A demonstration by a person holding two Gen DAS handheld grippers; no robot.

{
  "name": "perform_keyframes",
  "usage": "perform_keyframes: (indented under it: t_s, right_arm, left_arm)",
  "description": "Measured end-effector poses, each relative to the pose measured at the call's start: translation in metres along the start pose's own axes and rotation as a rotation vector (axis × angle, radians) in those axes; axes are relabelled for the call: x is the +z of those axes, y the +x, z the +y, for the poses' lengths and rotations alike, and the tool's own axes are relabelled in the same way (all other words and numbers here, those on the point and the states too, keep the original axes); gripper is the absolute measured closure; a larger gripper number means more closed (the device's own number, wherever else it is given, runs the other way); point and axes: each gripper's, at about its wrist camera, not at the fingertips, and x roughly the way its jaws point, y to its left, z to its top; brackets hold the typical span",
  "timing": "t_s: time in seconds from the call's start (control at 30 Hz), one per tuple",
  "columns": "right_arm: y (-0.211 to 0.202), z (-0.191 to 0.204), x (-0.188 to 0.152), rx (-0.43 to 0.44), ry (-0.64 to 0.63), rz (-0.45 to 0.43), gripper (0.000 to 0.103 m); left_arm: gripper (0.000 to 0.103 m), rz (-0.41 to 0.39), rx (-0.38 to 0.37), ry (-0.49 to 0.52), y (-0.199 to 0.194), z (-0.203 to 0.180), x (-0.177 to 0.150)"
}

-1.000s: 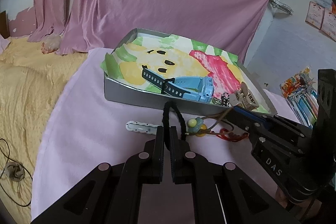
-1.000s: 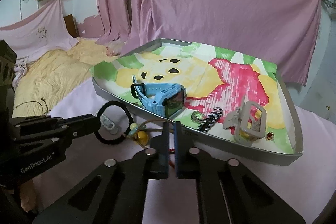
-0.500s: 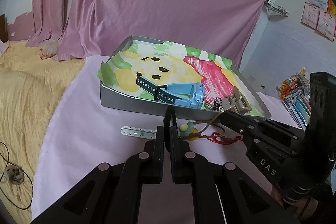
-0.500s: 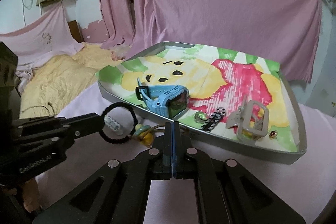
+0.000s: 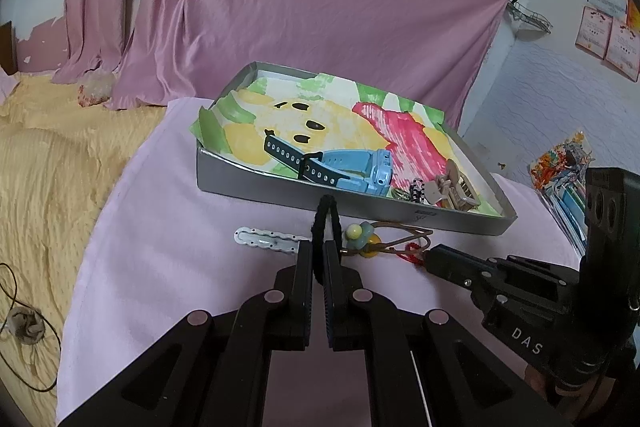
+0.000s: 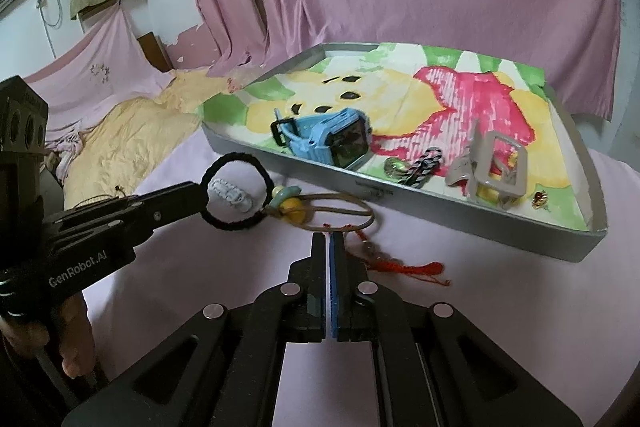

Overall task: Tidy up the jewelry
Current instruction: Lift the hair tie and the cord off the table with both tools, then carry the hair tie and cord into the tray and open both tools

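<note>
My left gripper point(image 5: 318, 251) is shut on a black hair tie point(image 5: 326, 211), held just above the pink cloth in front of the grey tray point(image 5: 320, 195). The right wrist view shows the hair tie point(image 6: 236, 191) as a ring at the left gripper point(image 6: 196, 193) tips. My right gripper point(image 6: 329, 239) is shut with nothing in it, near a red tassel cord point(image 6: 400, 263). A brown cord bracelet with yellow and green beads point(image 6: 288, 203) and a white hair clip point(image 5: 268, 239) lie on the cloth. The tray point(image 6: 440, 223) holds a blue watch point(image 6: 332, 139) and a beige hair claw point(image 6: 492, 171).
A striped black-and-white band point(image 6: 424, 167), a ring point(image 6: 394, 167) and a small red earring point(image 6: 540, 199) also lie in the tray. A yellow bedspread point(image 5: 48, 167) lies left, pink curtains behind, colourful packets point(image 5: 560, 167) right. A hand point(image 6: 76, 347) holds the left gripper.
The right gripper's narrow gap has shut, and it has drawn back from the tray edge toward the red cord. The left gripper keeps its hold on the black hair tie.
</note>
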Motion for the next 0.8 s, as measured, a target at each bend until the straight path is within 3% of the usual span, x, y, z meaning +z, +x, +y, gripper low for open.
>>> perform_keyframes:
  t_s: [0.07, 0.13, 0.17, 0.7, 0.8]
  right_arm:
    - [0.002, 0.001, 0.000, 0.013, 0.006, 0.013, 0.093]
    - [0.004, 0.002, 0.001, 0.029, 0.017, 0.013, 0.071]
    - [0.004, 0.002, 0.002, 0.035, 0.023, 0.010, 0.067]
    - [0.015, -0.014, 0.010, 0.133, 0.235, -0.048, 0.067]
    - [0.018, -0.015, 0.012, 0.127, 0.263, -0.052, 0.077]
  left_arm:
    - [0.098, -0.002, 0.002, -0.002, -0.001, 0.001, 0.000]
    - [0.098, -0.006, 0.004, -0.003, -0.003, 0.002, 0.000]
    - [0.098, -0.007, 0.005, -0.004, -0.004, 0.003, 0.000]
    - [0.098, -0.010, 0.026, -0.028, -0.006, 0.017, 0.000]
    - [0.098, -0.012, 0.022, -0.025, -0.006, 0.016, 0.000]
